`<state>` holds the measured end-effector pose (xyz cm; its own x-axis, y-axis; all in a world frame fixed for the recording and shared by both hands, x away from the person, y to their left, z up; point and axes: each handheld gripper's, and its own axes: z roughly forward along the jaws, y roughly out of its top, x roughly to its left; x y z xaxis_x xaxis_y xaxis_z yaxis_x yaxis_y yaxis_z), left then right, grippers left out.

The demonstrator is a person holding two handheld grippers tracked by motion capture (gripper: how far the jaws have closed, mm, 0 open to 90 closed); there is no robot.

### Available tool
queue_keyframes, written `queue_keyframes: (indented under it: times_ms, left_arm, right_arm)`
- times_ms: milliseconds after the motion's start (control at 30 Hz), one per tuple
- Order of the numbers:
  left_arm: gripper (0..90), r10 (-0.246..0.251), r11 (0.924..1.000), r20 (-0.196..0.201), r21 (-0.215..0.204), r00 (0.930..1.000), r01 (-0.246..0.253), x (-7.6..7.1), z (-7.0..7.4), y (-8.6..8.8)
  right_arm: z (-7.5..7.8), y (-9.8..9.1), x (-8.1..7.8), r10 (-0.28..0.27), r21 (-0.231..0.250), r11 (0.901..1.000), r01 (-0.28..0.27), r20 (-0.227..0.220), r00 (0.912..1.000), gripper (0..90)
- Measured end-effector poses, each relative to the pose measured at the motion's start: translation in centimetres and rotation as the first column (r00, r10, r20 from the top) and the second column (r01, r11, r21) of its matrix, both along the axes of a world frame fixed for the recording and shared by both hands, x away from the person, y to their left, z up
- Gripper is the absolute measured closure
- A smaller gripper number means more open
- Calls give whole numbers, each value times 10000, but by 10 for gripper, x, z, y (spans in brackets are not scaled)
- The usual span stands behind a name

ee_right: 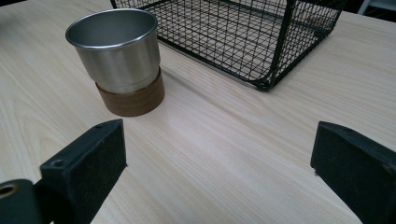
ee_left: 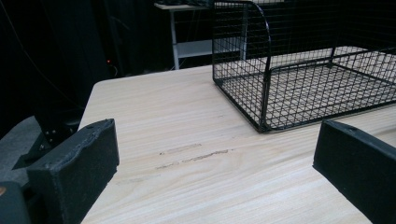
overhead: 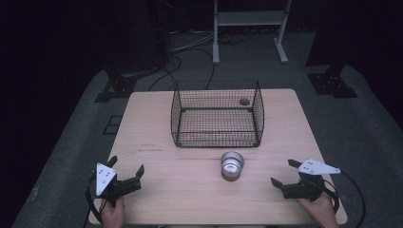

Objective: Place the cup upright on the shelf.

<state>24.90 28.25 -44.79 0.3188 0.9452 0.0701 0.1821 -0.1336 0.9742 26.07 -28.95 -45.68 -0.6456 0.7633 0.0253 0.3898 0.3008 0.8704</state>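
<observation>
Landmark: steel cup (overhead: 232, 164).

Near edge of the table (overhead: 157, 166), pale wood-grain top, rounded corners. Left gripper (overhead: 126, 173) sits well to the cup's left, held by a hand (overhead: 112, 212) at the table's front edge; jaws spread, nothing between them, bare wood ahead of them in the left gripper view. A faint dark scuff (ee_left: 194, 156) marks the board on that side. Right gripper (overhead: 284, 174) rests well to the cup's right, in the other hand (overhead: 319, 209); jaws spread wide, gripping nothing, aimed toward the cup, which stands clear of them.

The cup stands upright, open mouth up, on a round brown wooden base (ee_right: 132, 99), about midway between the two grippers and near the table's middle front.

Just behind the cup: black wire basket (overhead: 217, 118), open-topped, resting on the table, cup outside it and not touching.

Beyond the cup and table: grey carpeted floor (overhead: 375, 137), black cables (overhead: 190, 52) trailing, a white metal frame (overhead: 251, 28), dark stand feet (overhead: 332, 83) either side. Room dark.
</observation>
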Motion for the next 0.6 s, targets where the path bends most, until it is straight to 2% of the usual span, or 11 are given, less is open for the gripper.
queue_keyframes:
  times_ms: [333, 600]
  left_arm:
    - [0, 19, 10000, -7, 8, 10000, -19, -1, 0, 1]
    - [0, 33, 10000, 4, 6, 10000, -33, -1, 0, 0]
  right_arm:
    - [1, 6, 0, 223, -98, 9997, -223, 43, 9997, 29]
    - [0, 18, 0, 561, -271, 9981, -560, 30, 9984, 29]
